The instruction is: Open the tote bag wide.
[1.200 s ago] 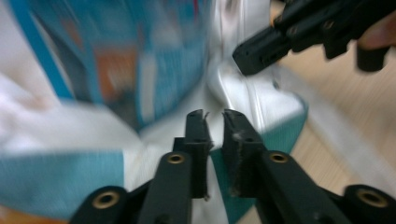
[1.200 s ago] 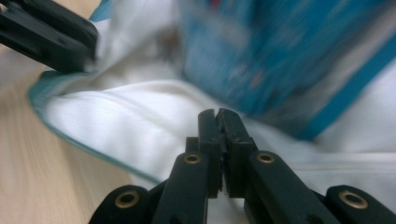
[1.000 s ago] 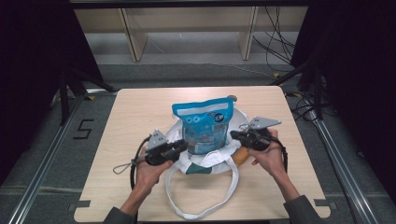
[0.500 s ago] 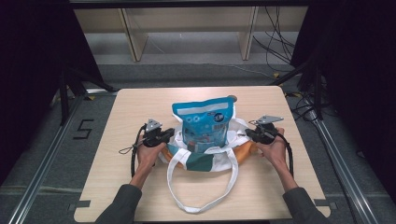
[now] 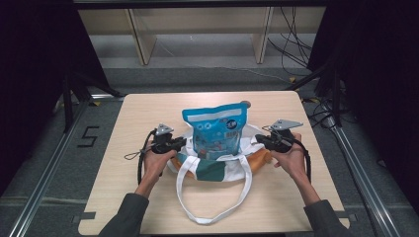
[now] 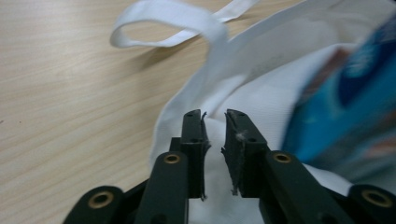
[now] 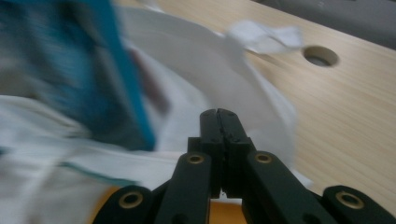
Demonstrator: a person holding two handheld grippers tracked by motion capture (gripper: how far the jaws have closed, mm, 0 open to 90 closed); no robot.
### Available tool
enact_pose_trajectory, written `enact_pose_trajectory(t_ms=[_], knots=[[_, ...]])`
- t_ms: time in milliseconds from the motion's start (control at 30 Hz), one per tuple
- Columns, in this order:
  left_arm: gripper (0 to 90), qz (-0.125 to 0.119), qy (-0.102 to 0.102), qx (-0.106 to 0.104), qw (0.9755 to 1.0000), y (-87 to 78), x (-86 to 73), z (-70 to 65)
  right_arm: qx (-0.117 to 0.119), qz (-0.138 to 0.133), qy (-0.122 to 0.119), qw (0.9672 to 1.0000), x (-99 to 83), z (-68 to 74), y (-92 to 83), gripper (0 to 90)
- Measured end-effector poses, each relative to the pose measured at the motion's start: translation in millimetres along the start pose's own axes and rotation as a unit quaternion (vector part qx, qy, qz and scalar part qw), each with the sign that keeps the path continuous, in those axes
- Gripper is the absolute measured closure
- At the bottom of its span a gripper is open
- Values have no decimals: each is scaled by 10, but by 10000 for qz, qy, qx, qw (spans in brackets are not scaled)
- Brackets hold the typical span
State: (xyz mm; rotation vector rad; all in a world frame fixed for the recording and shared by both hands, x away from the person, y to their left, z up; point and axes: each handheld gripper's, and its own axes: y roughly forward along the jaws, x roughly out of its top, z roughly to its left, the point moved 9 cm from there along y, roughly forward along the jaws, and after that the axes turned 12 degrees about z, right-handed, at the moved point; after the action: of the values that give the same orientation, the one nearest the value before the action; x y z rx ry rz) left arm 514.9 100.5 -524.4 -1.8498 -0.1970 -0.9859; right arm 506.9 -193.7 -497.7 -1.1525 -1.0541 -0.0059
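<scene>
At the centre of the high view a blue snack bag (image 5: 216,132) stands upright in a white tote bag (image 5: 212,168) on the table (image 5: 148,106). At its left the left gripper (image 5: 181,143) has just opened its jaws slightly, nothing pinched between them, tips over the white cloth. At its right the right gripper (image 5: 259,139) is pressed fully together at the tote's edge; whether it pinches cloth I cannot tell.

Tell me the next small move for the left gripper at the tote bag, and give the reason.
Probably close the left gripper on the white cloth of the tote bag. Its jaws have just been opening and now stand slightly apart over the bag's edge, with nothing pinched between them. The right gripper has its jaws together at the opposite edge, and the blue pouch stands upright in the bag.
</scene>
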Motion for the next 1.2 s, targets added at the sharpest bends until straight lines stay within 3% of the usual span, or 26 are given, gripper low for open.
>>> enact_pose_trajectory(t_ms=[67,167,233,267,333,400,433,467,500,567,600,633,667,767,800,833,900,933,967,1000,1033,1067,1100,1133,1167,1200], knots=[[736,-64,-37,-83,9999,-147,4,-84,178,-44,-222,9996,22,194,-87,900],[734,-233,-135,-433,9987,-305,-63,-287,392,-42,-386,9985,-9,425,-118,900],[732,-298,-121,-511,9982,-303,-182,-429,450,49,-423,9981,-74,519,-62,900],[735,-193,-56,-466,9987,-276,-267,-471,444,171,-420,9980,-127,543,-27,900],[740,-94,85,-292,9995,-184,-382,-498,398,381,-529,9971,-260,553,88,900],[762,66,134,-330,9993,-58,-474,-506,406,617,-553,9957,-397,555,197,900],[776,128,194,-342,9991,-8,-499,-513,446,563,-497,9962,-439,577,280,900],[793,182,404,-324,9985,26,-515,-501,493,741,-502,9948,-495,595,313,900],[806,120,385,-315,9987,62,-510,-505,477,854,-576,9935,-525,593,355,900],[835,133,482,-153,9986,115,-512,-480,488,910,-467,9936,-562,629,448,900],[845,172,602,-37,9980,140,-520,-461,451,845,-599,9936,-545,617,478,900],[850,137,575,-12,9983,159,-514,-468,414,991,-582,9925,-556,619,451,900],[851,239,710,18,9972,144,-520,-447,362,938,-530,9935,-550,626,460,900],[849,138,509,-36,9986,173,-500,-459,361,915,-625,9932,-535,600,457,900],[851,229,692,52,9973,170,-508,-431,338,862,-504,9944,-529,600,477,900],[855,183,755,118,9969,188,-488,-402,323,827,-565,9944,-513,580,487,900],[863,160,682,130,9975,212,-465,-373,300,783,-504,9952,-487,574,512,900],[863,76,587,127,9982,234,-439,-378,279,920,-476,9942,-495,562,507,900],[863,149,636,198,9977,235,-440,-354,216,803,-512,9952,-466,548,537,900],[863,86,554,156,9983,251,-413,-357,184,752,-533,9956,-443,534,559,900],[862,82,552,141,9983,248,-391,-339,186,787,-418,9958,-440,533,567,900],[860,81,474,124,9988,240,-378,-323,217,810,-486,9953,-430,515,562,900],[857,10,364,67,9993,227,-353,-327,233,774,-253,9964,-426,539,567,900],[843,-15,307,49,9995,185,-330,-319,247,758,-445,9958,-407,503,544,900],[819,-87,296,-9,9995,160,-303,-326,301,724,-255,9966,-389,525,495,900],[806,-134,250,-4,9996,120,-278,-327,245,478,-362,9979,-334,496,482,900]])
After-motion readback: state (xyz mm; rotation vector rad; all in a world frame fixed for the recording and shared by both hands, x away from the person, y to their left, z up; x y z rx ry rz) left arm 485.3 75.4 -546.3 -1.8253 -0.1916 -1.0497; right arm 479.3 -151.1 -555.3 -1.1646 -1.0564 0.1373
